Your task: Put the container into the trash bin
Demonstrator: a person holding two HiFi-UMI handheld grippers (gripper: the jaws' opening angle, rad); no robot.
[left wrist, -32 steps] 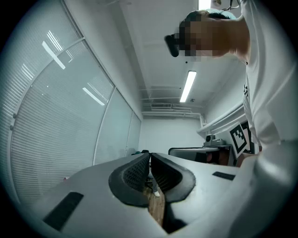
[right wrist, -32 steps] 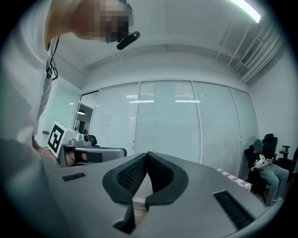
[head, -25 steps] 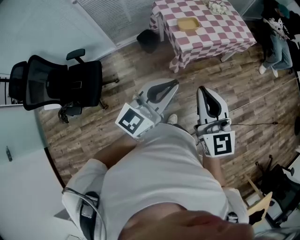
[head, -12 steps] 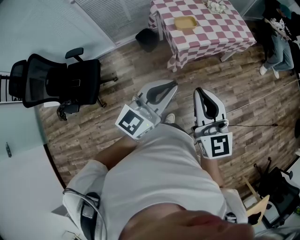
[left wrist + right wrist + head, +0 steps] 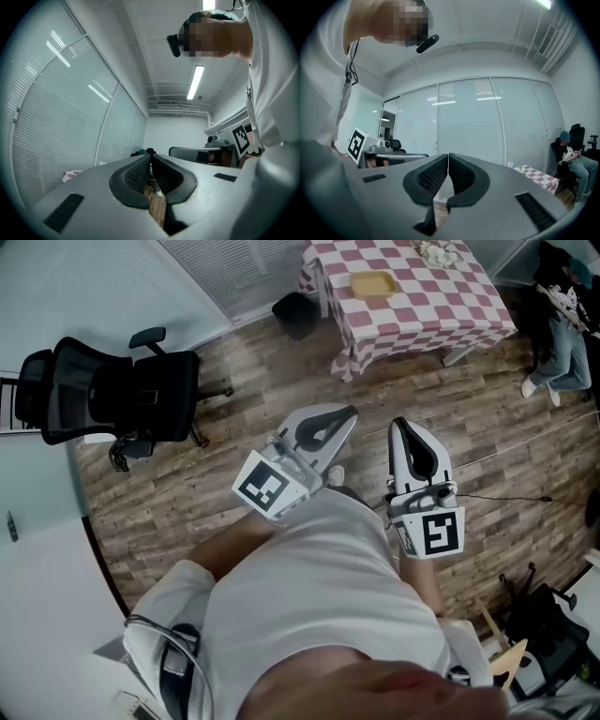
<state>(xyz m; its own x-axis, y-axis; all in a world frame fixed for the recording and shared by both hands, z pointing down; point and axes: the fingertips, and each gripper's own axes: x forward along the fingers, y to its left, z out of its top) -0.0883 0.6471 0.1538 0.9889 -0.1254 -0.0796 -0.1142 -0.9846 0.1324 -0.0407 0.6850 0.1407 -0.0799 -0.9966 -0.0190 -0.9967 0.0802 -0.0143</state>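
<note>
A: Where is the container?

B: The container [image 5: 372, 283] lies on the bench [image 5: 422, 320], toward its far side, with nothing touching it. The bin [image 5: 297, 313] stands on the floor [image 5: 234, 484] just beside the bench's left corner.

A: And the grippers?

B: Both are well short of the bench and point roughly toward it. The left gripper [image 5: 345, 414] has its fingers [image 5: 133, 177] pressed together on nothing. The right gripper [image 5: 406, 424] is the same: fingers [image 5: 429, 180] closed, nothing between them.

A: So which step is this?

B: The approach, I'd say. Nothing is picked up yet, and the bench is not yet within reach.

A: What does the next move need?

B: Get to the bench, part one gripper's fingers, and take the container by its rim. It looks shallow and light, so an edge grip should hold. Then carry it off the bench's left corner and let go over the bin.

A: Anything in the way?

B: A chair [image 5: 112, 395] stands well left of the bench and a seated person [image 5: 561, 324] is to its right. Neither is on the line to it.
</note>
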